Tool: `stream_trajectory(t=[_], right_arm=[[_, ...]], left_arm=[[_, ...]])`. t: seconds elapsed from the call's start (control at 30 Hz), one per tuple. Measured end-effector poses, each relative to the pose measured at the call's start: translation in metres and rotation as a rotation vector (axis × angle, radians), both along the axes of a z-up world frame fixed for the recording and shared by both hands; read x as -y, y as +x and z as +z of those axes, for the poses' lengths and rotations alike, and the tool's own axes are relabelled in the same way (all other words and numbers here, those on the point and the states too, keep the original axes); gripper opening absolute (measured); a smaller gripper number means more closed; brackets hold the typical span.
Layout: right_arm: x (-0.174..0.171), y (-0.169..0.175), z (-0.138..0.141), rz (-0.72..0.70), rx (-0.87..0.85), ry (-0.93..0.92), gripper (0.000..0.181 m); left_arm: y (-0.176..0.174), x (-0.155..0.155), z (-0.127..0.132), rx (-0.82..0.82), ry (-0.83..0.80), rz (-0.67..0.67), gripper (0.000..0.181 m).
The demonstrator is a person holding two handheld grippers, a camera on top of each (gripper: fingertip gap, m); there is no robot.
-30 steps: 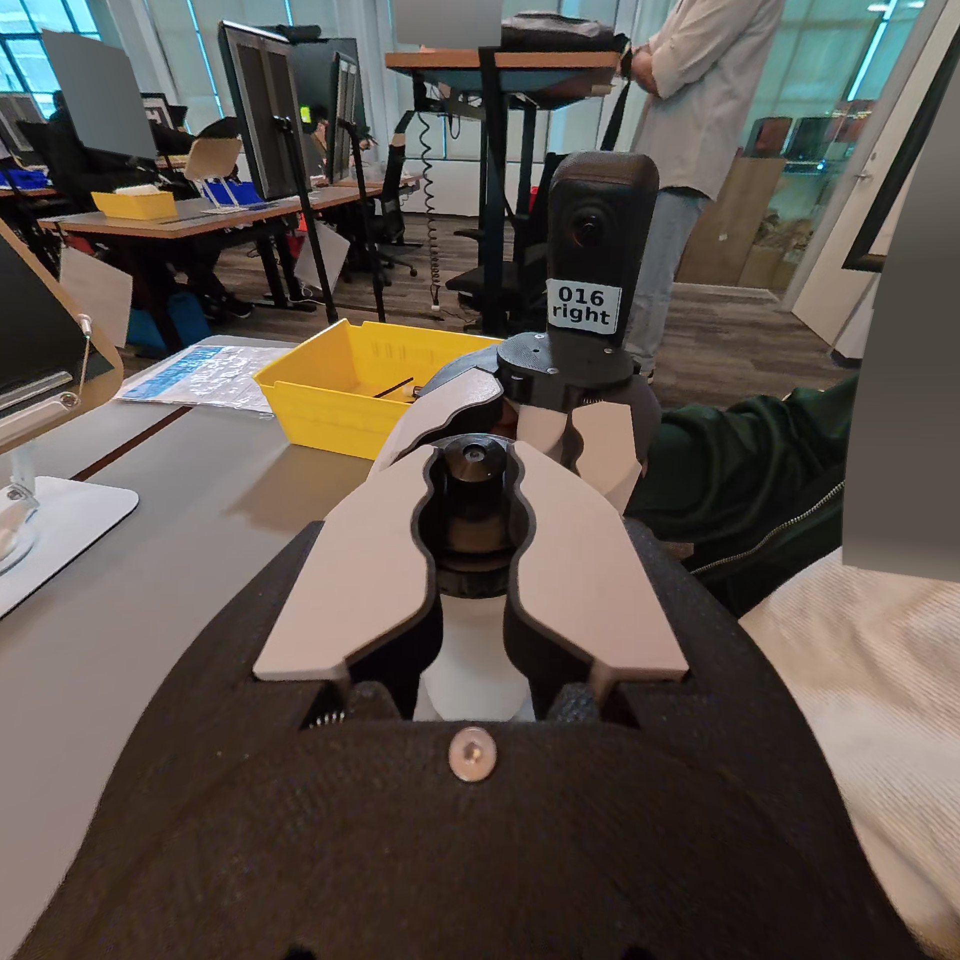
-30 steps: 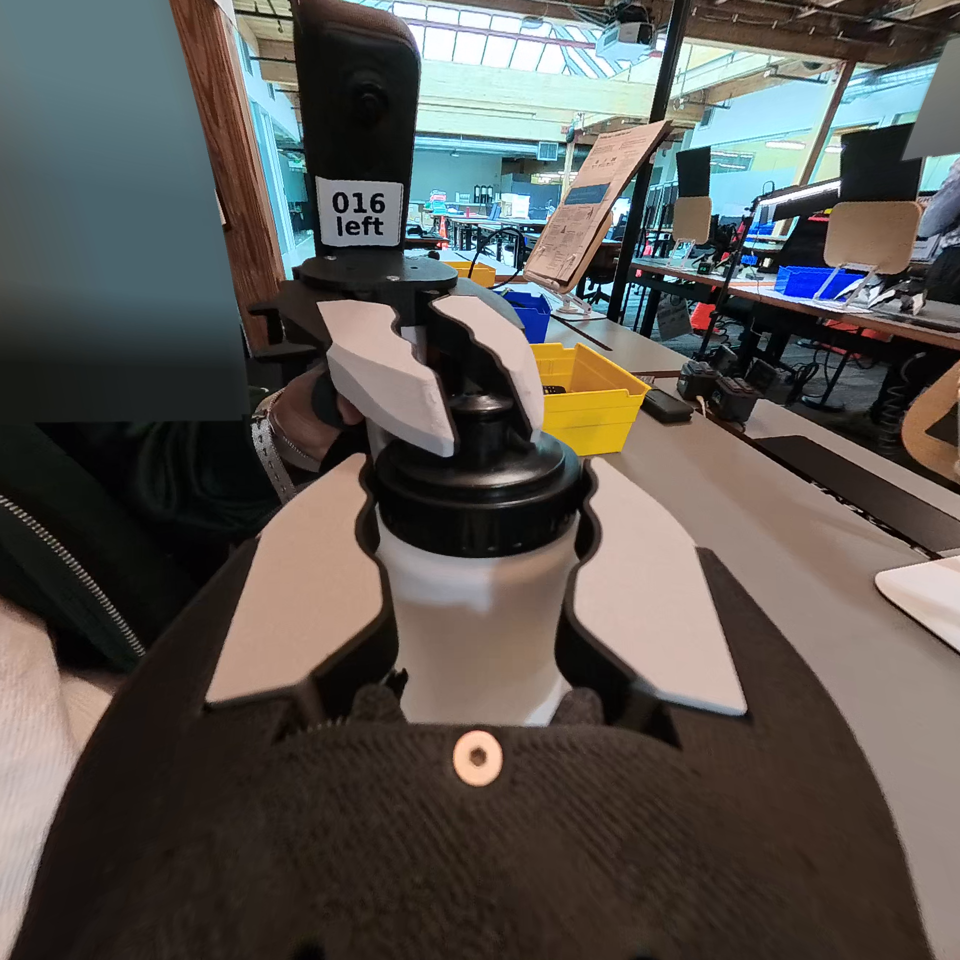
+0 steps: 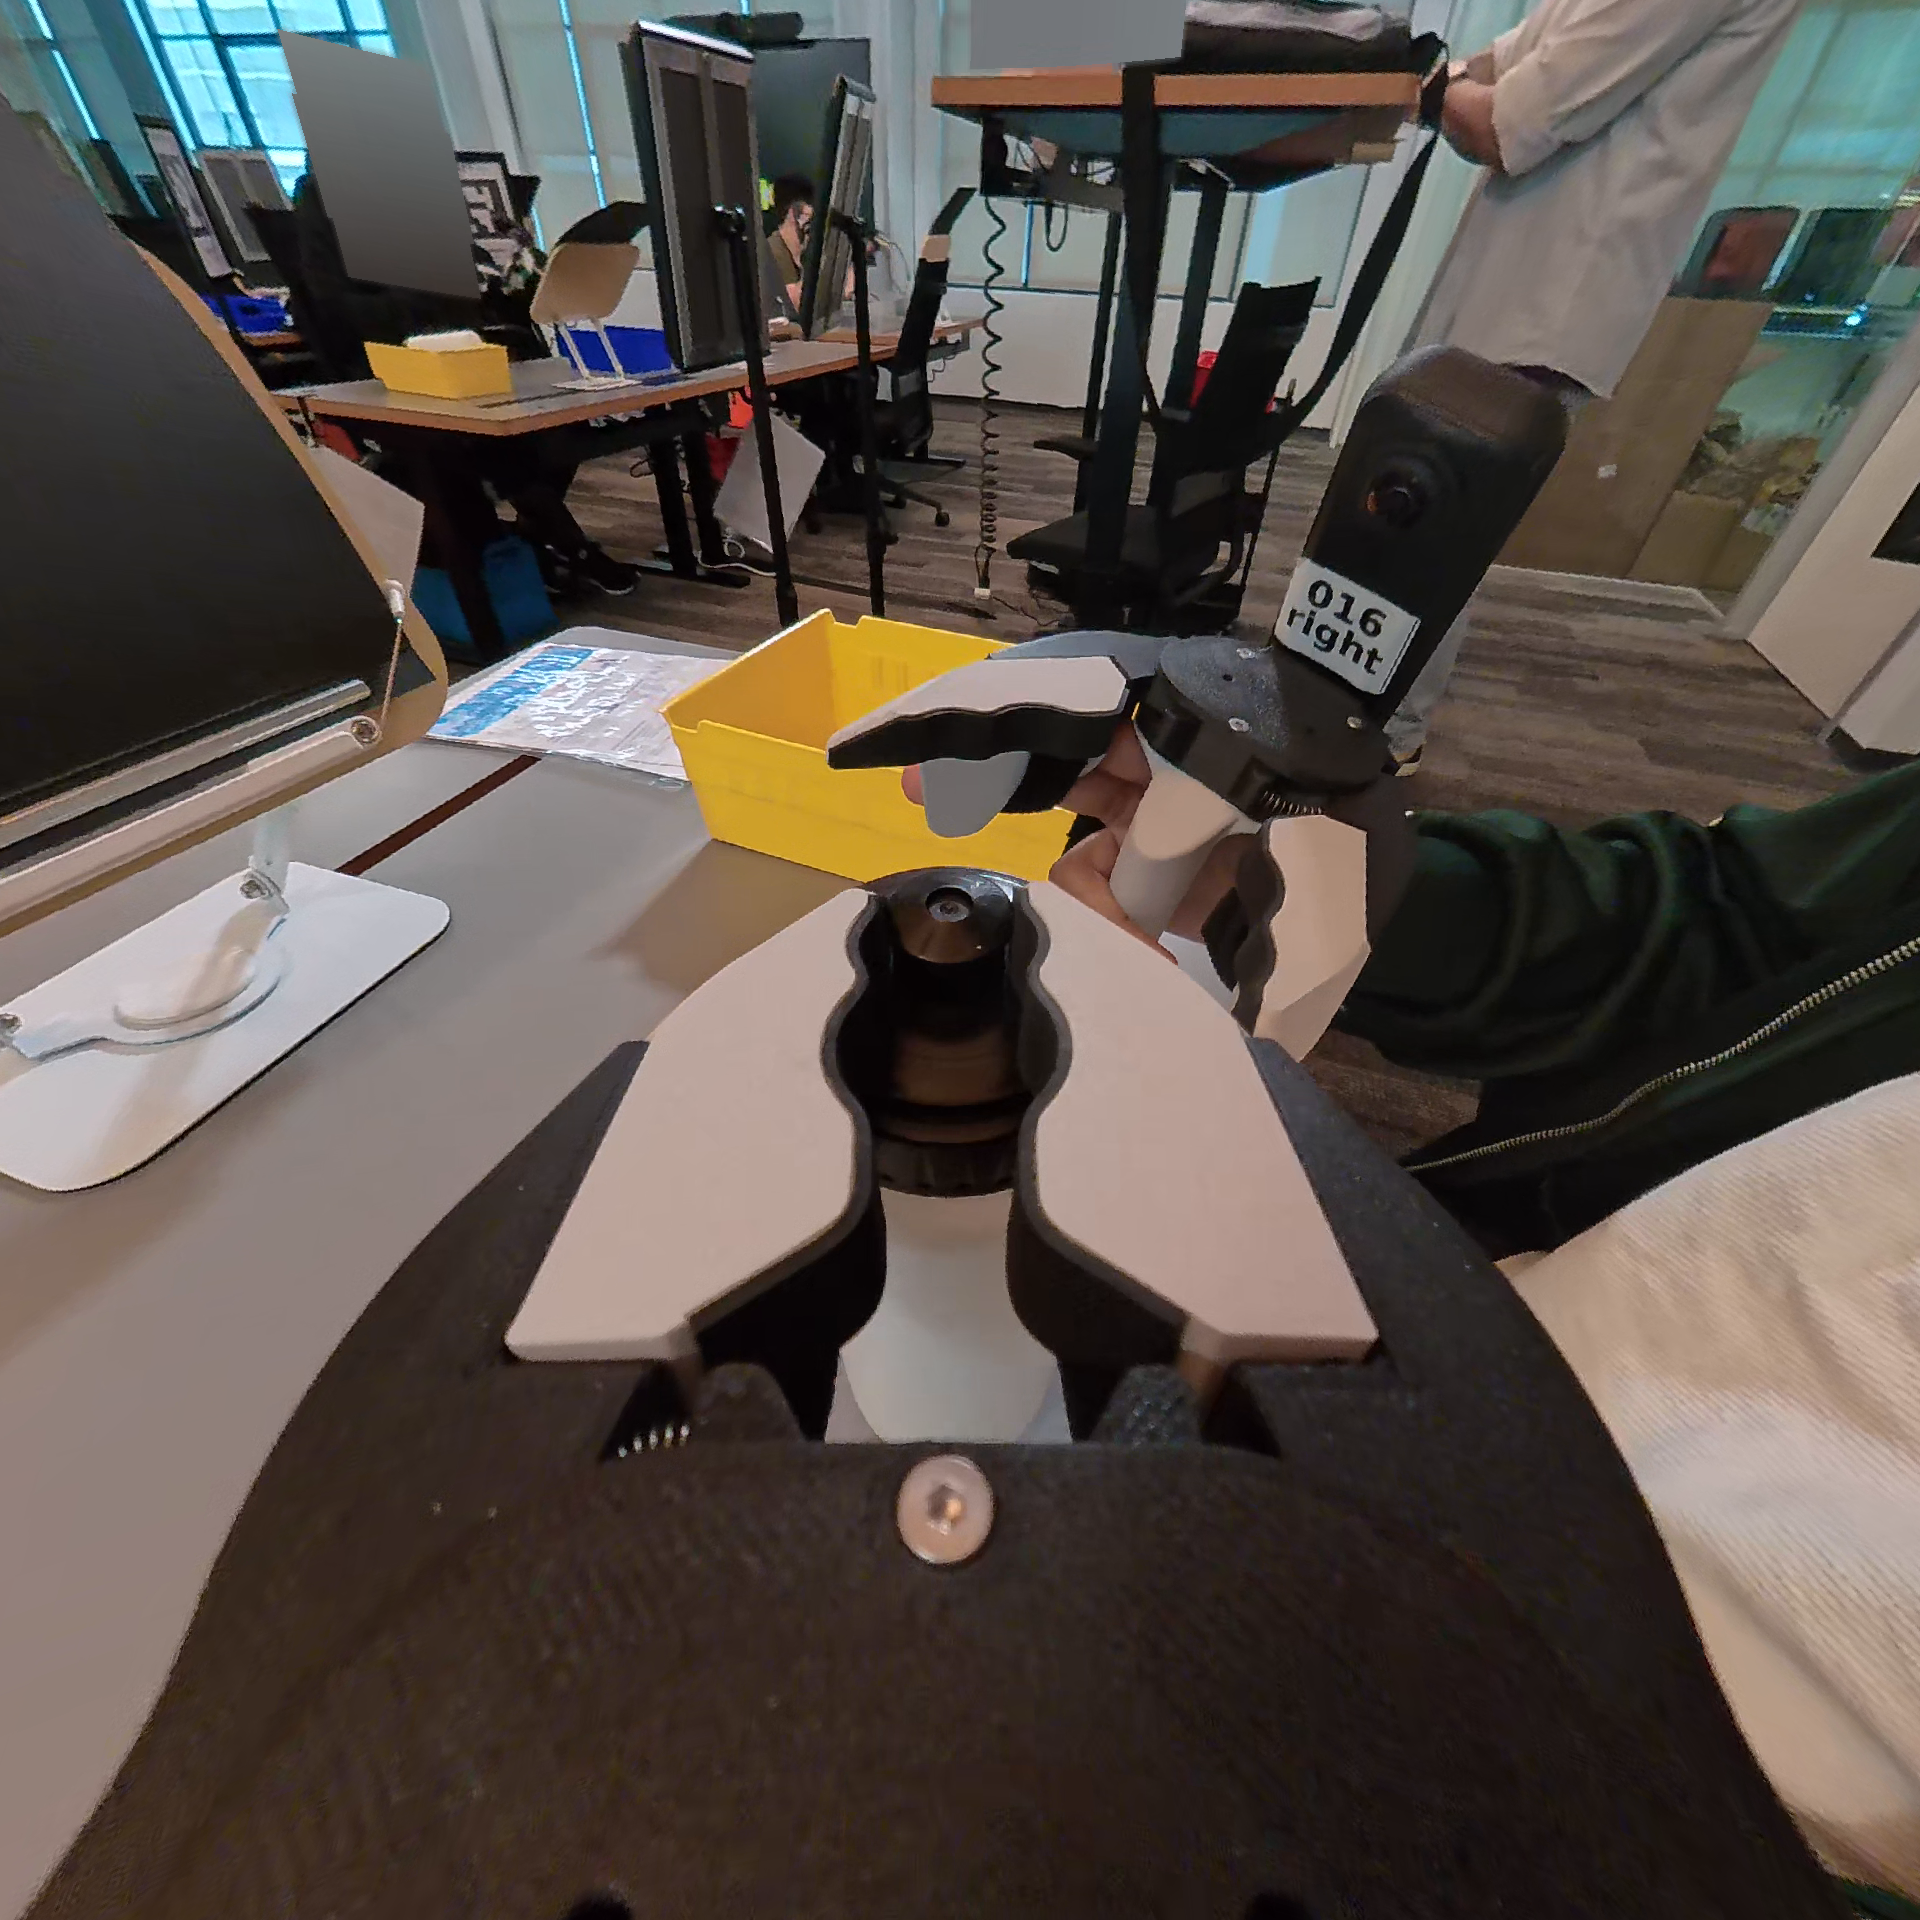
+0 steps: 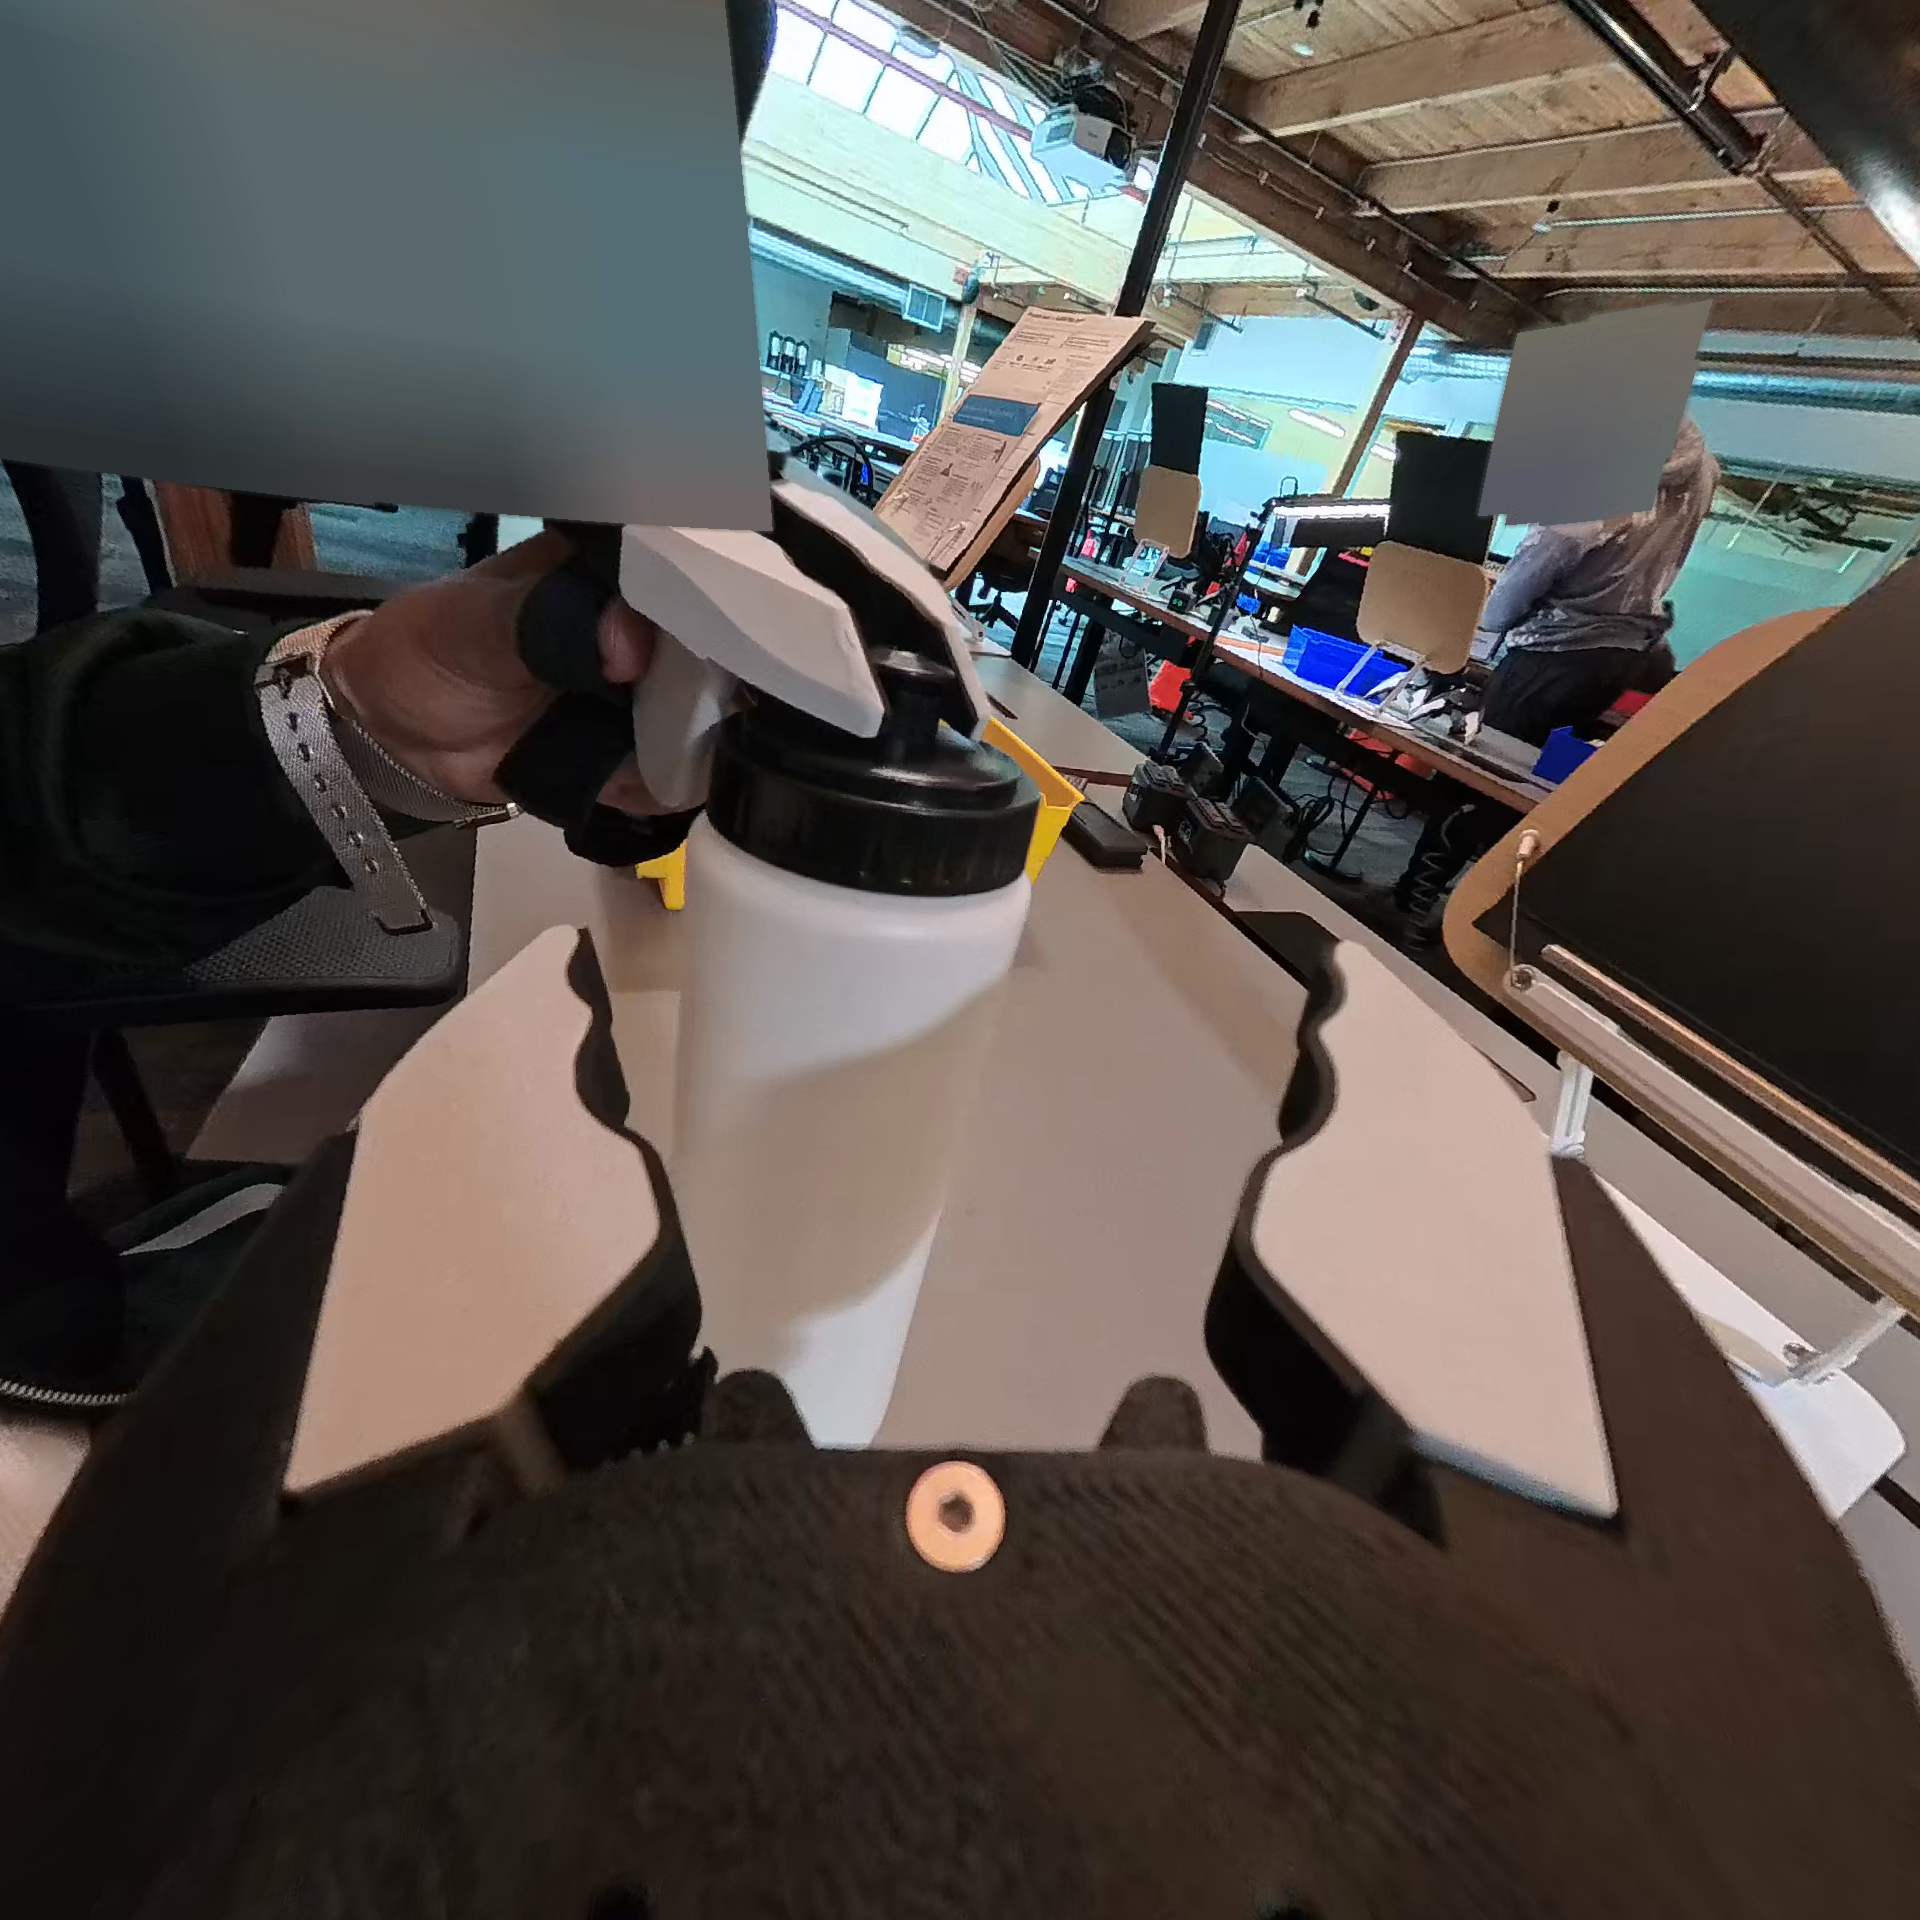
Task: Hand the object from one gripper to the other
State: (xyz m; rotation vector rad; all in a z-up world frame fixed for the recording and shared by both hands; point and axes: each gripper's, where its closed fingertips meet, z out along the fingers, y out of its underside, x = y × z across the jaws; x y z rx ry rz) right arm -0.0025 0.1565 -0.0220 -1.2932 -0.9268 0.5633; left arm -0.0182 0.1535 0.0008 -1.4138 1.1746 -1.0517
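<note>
A white bottle [image 4: 842, 1039] with a black screw cap and spout stands upright over the grey table [image 4: 1122, 1039]. My left gripper [image 3: 940, 914] is shut on the bottle's black spout [image 3: 940, 1039]; the white body shows below between the fingers. In the right wrist view the left gripper [image 4: 920, 707] pinches the spout from the far side. My right gripper [image 4: 956, 945] is open wide, with its fingers on either side of the bottle body and clear of it. In the left wrist view the right gripper [image 3: 1049, 894] is off to the right, open and empty.
A yellow bin [image 3: 769, 748] stands on the table just beyond the bottle. A black board on a white-based stand [image 3: 208, 987] is at the left, with a plastic-wrapped sheet [image 3: 561, 696] behind. A dark green sleeve [image 3: 1610, 935] is at the right. A person [image 3: 1610, 156] stands at a raised desk. Tip to tip, the grippers are about 4 cm apart.
My right gripper has opened, let go of the bottle body and drawn back to the side. My left gripper keeps its hold on the spout and now carries the bottle alone.
</note>
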Motion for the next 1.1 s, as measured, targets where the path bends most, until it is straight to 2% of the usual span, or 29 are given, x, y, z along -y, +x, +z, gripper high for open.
stream_trajectory(t=[0.1, 0.2, 0.33, 0.63, 1.1], right_arm=[[0.000, -0.002, -0.006, 0.024, -0.043, -0.035, 0.124], [0.000, -0.010, -0.024, 0.075, -0.082, -0.110, 0.121], [0.000, -0.021, -0.053, 0.119, -0.075, -0.194, 0.112], [0.008, -0.039, -0.083, 0.200, -0.063, -0.323, 0.101], [0.014, -0.045, -0.085, 0.220, -0.075, -0.324, 0.097]], left_arm=[[-0.001, 0.000, 0.001, 0.001, -0.001, 0.001, 0.025], [-0.002, 0.000, 0.002, -0.003, 0.007, 0.005, 0.025], [-0.002, 0.001, 0.001, -0.018, 0.018, 0.003, 0.024], [0.005, 0.011, -0.001, -0.030, 0.016, -0.031, 0.025], [0.013, 0.024, 0.002, -0.015, 0.012, -0.068, 0.024]])
